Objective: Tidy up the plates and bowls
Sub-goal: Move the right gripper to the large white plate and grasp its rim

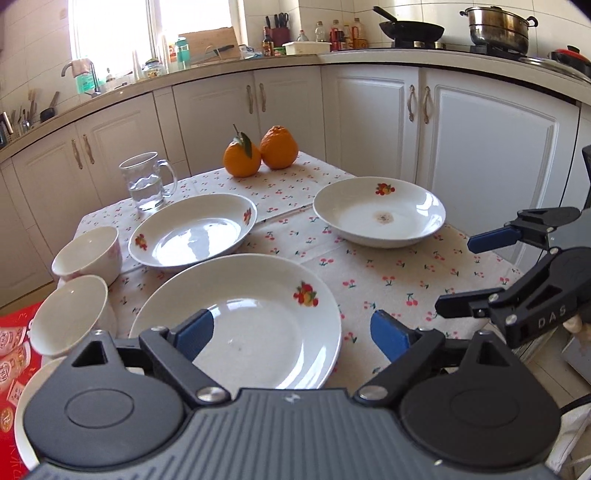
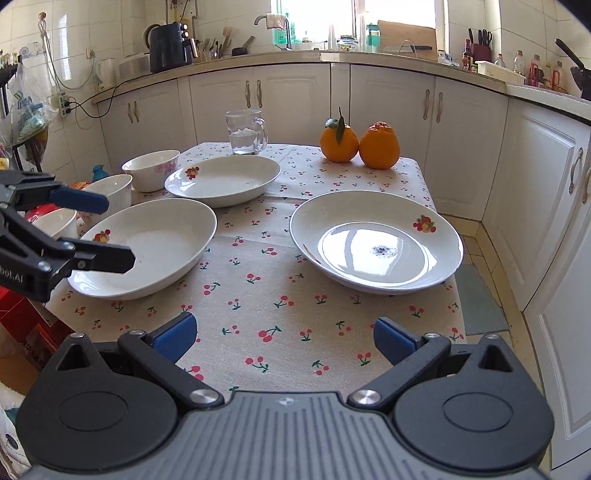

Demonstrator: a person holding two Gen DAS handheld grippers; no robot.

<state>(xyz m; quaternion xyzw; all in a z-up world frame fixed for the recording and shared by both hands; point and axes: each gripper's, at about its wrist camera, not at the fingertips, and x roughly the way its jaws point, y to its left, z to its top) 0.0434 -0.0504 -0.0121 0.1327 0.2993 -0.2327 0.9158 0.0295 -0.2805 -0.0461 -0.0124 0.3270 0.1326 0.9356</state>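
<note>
- Now hovering: left gripper (image 1: pixel 291 334), fingers spread wide, over nearest deep plate (image 1: pixel 243 317) (fruit decal).
- Right gripper (image 2: pixel 284 338) likewise spread, above cherry-print tablecloth (image 2: pixel 258 295).
- Stained plate (image 2: pixel 376 240) right, two bowls (image 1: pixel 85 254) left.

Oranges: I see two oranges (image 2: pixel 360 144) touching at the table's far edge, one with a leaf.
Mug: glass mug (image 2: pixel 245 132), part-filled with water, upright.
Cloth: cherry-print tablecloth (image 2: pixel 258 295) over the table.
Counter: black kettle (image 2: pixel 170 46); wok (image 1: pixel 412 29) and steel pot (image 1: pixel 498 29) on stove.
</note>
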